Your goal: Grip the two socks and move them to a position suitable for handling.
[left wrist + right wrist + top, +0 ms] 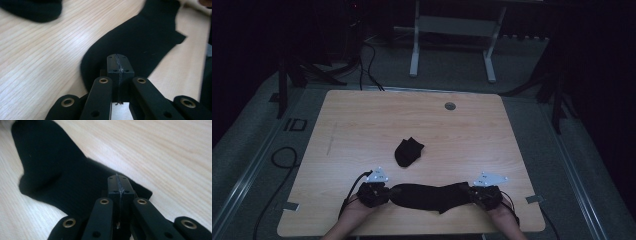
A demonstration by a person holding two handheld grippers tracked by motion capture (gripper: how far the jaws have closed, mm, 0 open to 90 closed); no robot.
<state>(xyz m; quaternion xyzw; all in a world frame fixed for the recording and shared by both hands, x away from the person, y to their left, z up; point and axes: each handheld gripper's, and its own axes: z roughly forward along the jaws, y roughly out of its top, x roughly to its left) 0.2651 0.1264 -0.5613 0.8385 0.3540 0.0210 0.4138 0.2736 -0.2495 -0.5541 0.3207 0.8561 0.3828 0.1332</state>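
A long black sock (429, 196) lies stretched flat near the table's front edge, between my two grippers. My left gripper (384, 192) holds its left end, and in the left gripper view the jaws are closed together (117, 60) over the sock (140, 37). At the sock's right end is my right gripper (474, 192), jaws likewise pressed together (117, 181) on the dark fabric (62, 180). A second black sock (408, 151), crumpled into a small heap, rests near the table's middle and appears at the upper left (32, 8) in the left gripper view.
The wooden table (362, 125) has a round grey cable hole (450, 106) near its far edge. Beyond it stands a white desk frame (414, 50) on the floor. Black cables (282, 155) loop on the floor at the left.
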